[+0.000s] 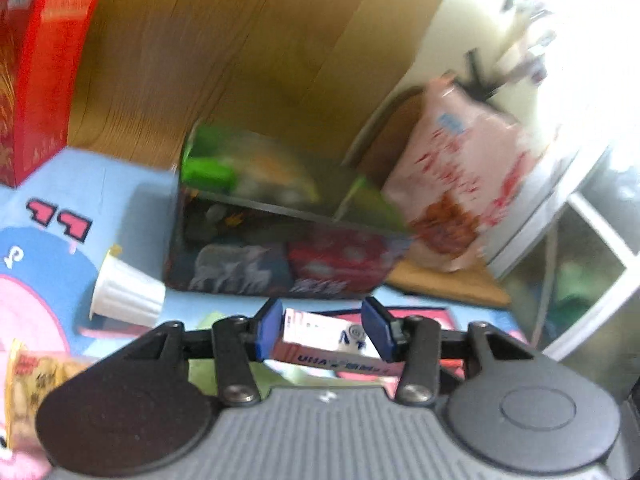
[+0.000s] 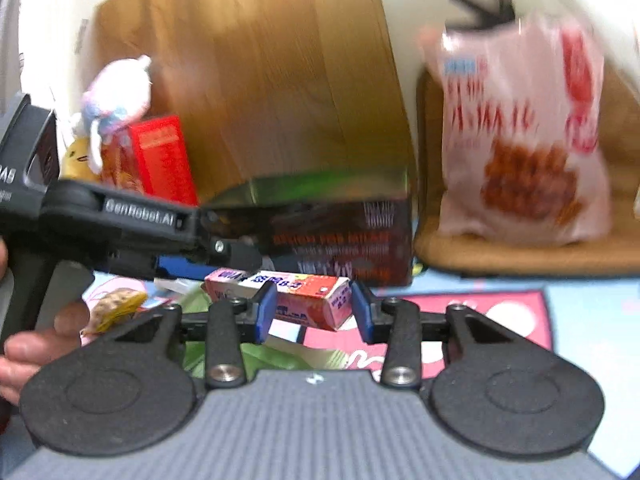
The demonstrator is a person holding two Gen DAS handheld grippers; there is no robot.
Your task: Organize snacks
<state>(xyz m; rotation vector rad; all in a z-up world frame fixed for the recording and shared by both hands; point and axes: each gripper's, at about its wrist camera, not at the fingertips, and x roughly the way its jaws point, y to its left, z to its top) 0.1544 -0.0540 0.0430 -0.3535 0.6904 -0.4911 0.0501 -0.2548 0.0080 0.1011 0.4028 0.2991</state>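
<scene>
Left hand-held gripper (image 2: 224,270) — "GenRobot.AI" lettering, clamping pink carton (image 2: 280,292)

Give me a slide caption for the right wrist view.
Both grippers around one pink carton before the dark box.

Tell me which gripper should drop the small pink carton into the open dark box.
Probably left. The left gripper appears to grip the pink carton, with the dark box open straight ahead. The right gripper only straddles its far end, fingers apart.
</scene>
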